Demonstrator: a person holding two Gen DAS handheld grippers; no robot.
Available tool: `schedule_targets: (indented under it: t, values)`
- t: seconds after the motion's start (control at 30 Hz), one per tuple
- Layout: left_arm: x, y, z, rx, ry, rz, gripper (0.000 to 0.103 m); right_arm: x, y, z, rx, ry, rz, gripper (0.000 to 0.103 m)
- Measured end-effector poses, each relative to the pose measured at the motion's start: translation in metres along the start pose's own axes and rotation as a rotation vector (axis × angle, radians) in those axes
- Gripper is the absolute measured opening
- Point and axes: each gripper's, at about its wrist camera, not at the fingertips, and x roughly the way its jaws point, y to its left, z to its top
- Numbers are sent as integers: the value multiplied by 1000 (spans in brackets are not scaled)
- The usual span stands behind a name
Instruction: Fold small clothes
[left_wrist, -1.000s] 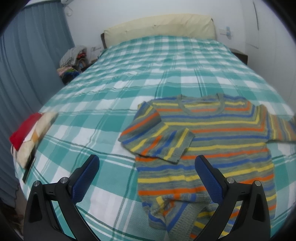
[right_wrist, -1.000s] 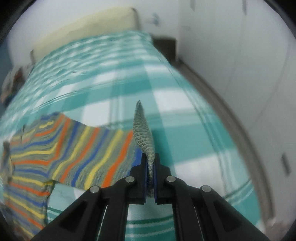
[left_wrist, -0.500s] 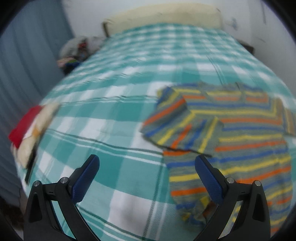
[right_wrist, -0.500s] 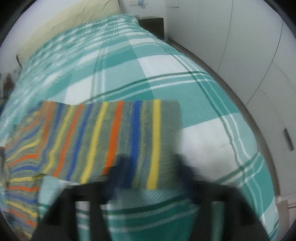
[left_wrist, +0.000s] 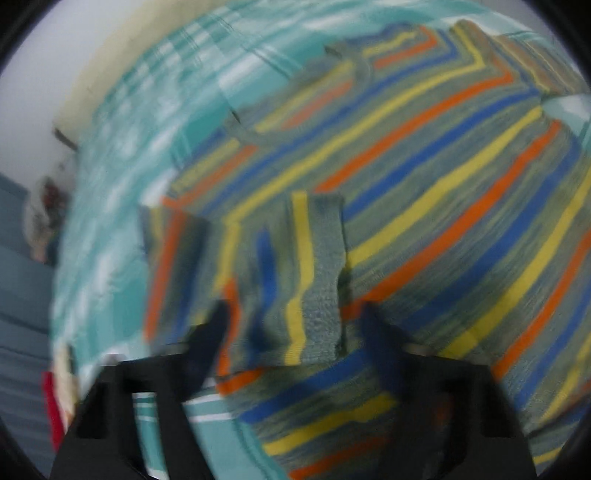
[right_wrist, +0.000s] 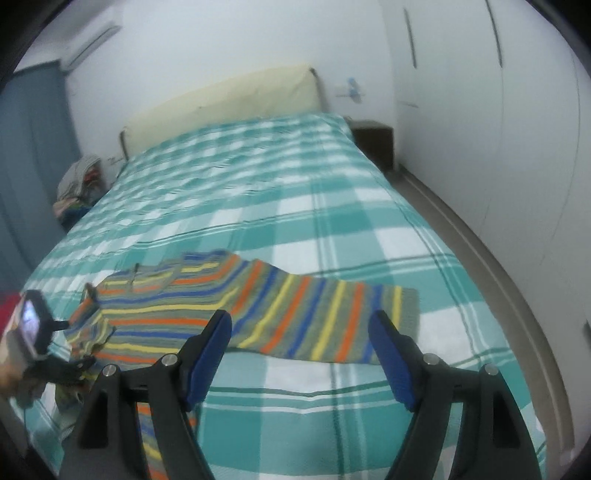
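Fingers of the left gripper (left_wrist: 291, 317) have just been closing around the folded sleeve (left_wrist: 258, 273), which lies between them; contact is blurred. Sweater (right_wrist: 207, 310) sprawls on the bedspread (right_wrist: 295, 214). Rightward, the right gripper (right_wrist: 301, 339), just opening, gapes empty; the outstretched sleeve (right_wrist: 332, 321) lies crosswise just ahead, nearer this hand.

Left claw (left_wrist: 291, 321) motion-blurred; grip on sweater (left_wrist: 424, 206) sleeve unclear.

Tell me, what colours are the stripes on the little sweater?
The sweater has orange, yellow and blue stripes on grey-green knit; the right wrist view is sharpest.
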Motion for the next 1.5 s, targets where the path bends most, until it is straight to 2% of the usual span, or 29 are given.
schedule_targets:
  t: [0.03,0.07,0.1,0.2,0.27,0.33,0.4,0.47,0.53,0.6,0.67,0.77,0.83,0.9,0.93,0.97,1.03,1.13,1.17,1.2,1.27,1.37,1.43,1.5]
  values:
    - [0,7,-1,-43,-2,-81,18,2,3,0,-15,-6,-4,76]
    - [-2,11,-2,-77,-11,-117,7,3,6,-1,-30,-10,-9,76]
    - [-6,17,-2,-115,-34,-125,7,5,9,-1,-39,-9,-11,76]
    - [-33,65,-15,-296,-132,-146,5,8,10,-3,-37,0,9,76]
    - [-47,116,-34,-477,-174,-130,5,8,11,-4,-55,-3,9,76]
    - [-52,174,-71,-692,-175,-73,5,8,13,-7,-71,-2,8,76]
    - [-46,213,-107,-838,-143,19,4,10,16,-9,-80,5,12,76]
    - [-31,243,-148,-966,-76,112,4,14,20,-12,-89,15,20,76]
    - [-15,257,-185,-1046,-16,185,3,19,27,-16,-104,30,29,76]
    - [-2,257,-209,-1090,19,205,0,24,35,-20,-125,44,35,76]
    - [13,260,-230,-1117,80,257,0,28,41,-24,-141,54,39,76]
    - [23,270,-246,-1163,114,211,0,36,48,-30,-161,74,44,76]
    - [7,267,-247,-1148,108,256,2,39,52,-34,-170,89,51,76]
    - [-9,259,-238,-1103,72,250,21,39,57,-37,-192,104,69,76]
    - [-15,255,-236,-1079,52,238,43,38,64,-41,-216,116,91,76]
    - [-29,244,-229,-1040,19,219,58,38,69,-44,-231,128,109,78]
    - [-56,214,-212,-930,-58,145,63,38,86,-56,-273,194,215,79]
    - [-88,146,-180,-681,-148,-91,67,32,118,-84,-332,350,396,79]
    - [-97,116,-166,-575,-180,-166,72,27,129,-96,-354,404,449,79]
    - [-104,91,-156,-491,-203,-202,75,18,142,-115,-388,480,498,79]
    - [-114,39,-137,-308,-244,-222,86,7,151,-141,-414,567,501,79]
    - [-110,-7,-115,-108,-294,-163,87,-7,134,-177,-314,671,466,79]
    - [-98,-13,-105,-62,-298,-139,89,-8,107,-194,-174,696,460,79]
    - [-83,-10,-93,-59,-275,-186,91,-2,84,-210,-39,701,473,79]
